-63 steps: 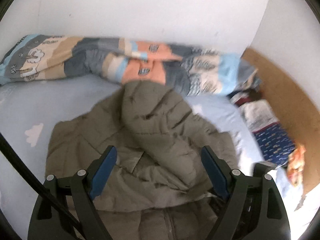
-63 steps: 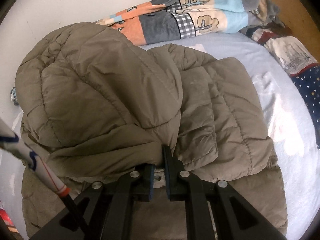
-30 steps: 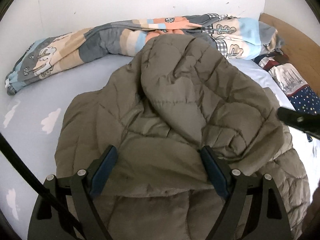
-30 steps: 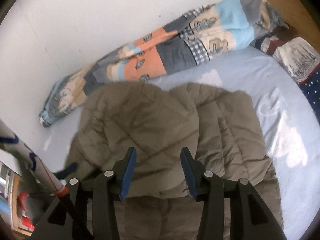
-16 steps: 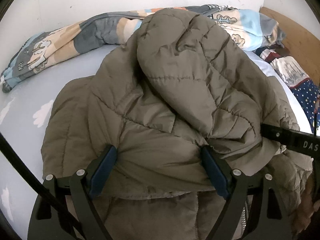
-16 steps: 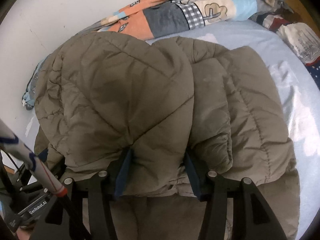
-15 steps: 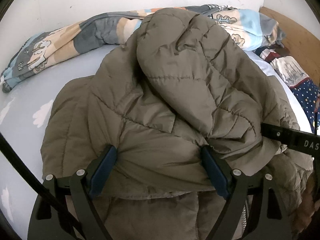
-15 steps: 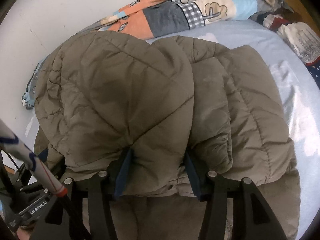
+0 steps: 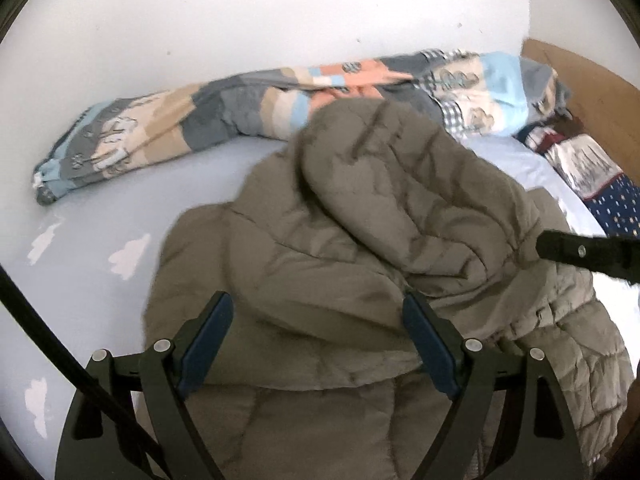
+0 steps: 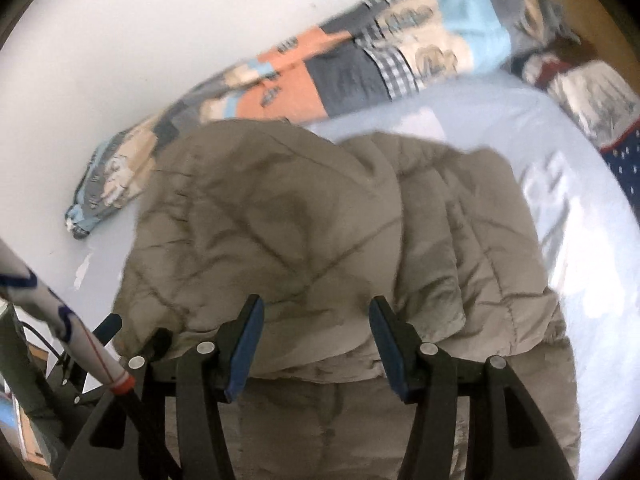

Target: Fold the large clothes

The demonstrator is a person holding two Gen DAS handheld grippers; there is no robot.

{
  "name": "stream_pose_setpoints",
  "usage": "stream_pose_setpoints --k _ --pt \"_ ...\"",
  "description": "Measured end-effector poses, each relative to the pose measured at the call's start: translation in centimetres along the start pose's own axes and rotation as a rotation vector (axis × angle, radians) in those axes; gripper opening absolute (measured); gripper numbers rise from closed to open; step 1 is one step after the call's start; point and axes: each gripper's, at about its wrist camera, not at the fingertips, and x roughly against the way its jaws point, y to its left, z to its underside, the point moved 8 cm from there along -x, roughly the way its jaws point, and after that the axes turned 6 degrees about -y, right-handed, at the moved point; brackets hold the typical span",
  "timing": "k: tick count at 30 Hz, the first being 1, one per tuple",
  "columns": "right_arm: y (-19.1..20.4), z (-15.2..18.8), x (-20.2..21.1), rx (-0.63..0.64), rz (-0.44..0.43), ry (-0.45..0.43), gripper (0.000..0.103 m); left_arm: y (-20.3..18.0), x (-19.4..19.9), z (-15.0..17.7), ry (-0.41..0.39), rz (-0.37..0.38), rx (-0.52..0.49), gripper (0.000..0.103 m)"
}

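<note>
Olive-brown quilted fabric fills the foreground of both wrist views: a padded hooded jacket [image 9: 360, 264] lies folded over on the bed, its hood and upper part doubled back onto the lower body. In the left wrist view, the left gripper [image 9: 316, 344] hangs over the jacket's near fold with its blue-padded jaws spread wide, released; the fabric bulges up between them, but the pads do not squeeze it. The right gripper [image 10: 316, 344] sits over the near edge of the same fold in its own view. Its jaws have just been opening and now stand apart, with the folded layer between them and no pinch on it. One black finger of that gripper pokes in from the right edge of the left wrist view, against the jacket's side.

Around the jacket spreads a pale blue bedsheet [image 9: 120, 208] printed with white clouds. Farther back, a rolled patchwork quilt [image 9: 224, 120] in grey, beige, orange and light blue runs along the white wall [image 9: 280, 12]. At the far right lie a dark blue dotted cloth [image 9: 616, 204] and a wooden headboard [image 9: 592, 88].
</note>
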Motion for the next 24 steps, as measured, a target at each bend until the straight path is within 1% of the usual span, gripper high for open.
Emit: stream_pose_setpoints --k 2,3,5,7,8,9,15,18,20,24 --pt "1.3 0.1 0.4 0.038 -0.015 -0.013 0.059 0.9 -0.2 0.0 0.012 -0.003 0.028 0.086" --pt "1.7 0.2 0.2 0.048 -0.018 -0.007 0.059 1.2 -0.3 0.2 0.019 -0.006 0.036 0.086" --pt "2.4 0.9 -0.5 0.063 -0.026 0.012 0.059 2.1 -1.3 0.9 0.057 -0.022 0.056 0.086" --pt "2.2 1.7 -1.8 0.062 -0.009 0.046 0.059 2.6 -2.1 1.7 0.091 -0.019 0.081 0.086" --pt "2.0 2.1 -2.2 0.06 -0.008 0.062 0.059 2.8 -2.6 2.2 0.112 -0.001 0.113 0.086" --pt "1.8 2.5 -2.9 0.056 -0.005 0.086 0.059 2.9 -2.9 2.4 0.122 0.005 0.124 0.086" --pt "1.2 3.6 -4.4 0.058 0.011 0.12 0.059 2.6 -4.3 3.4 0.16 -0.005 0.121 0.087" --pt "1.1 4.0 -5.0 0.057 0.028 0.136 0.059 2.4 -3.8 3.3 0.159 -0.01 0.117 0.087" --pt "1.3 3.7 -4.6 0.06 0.033 0.138 0.059 2.5 -2.9 2.9 0.159 -0.003 0.117 0.087" --pt "1.6 2.6 -2.0 0.03 0.009 0.105 0.059 2.4 0.2 2.0 0.133 0.027 0.12 0.087"
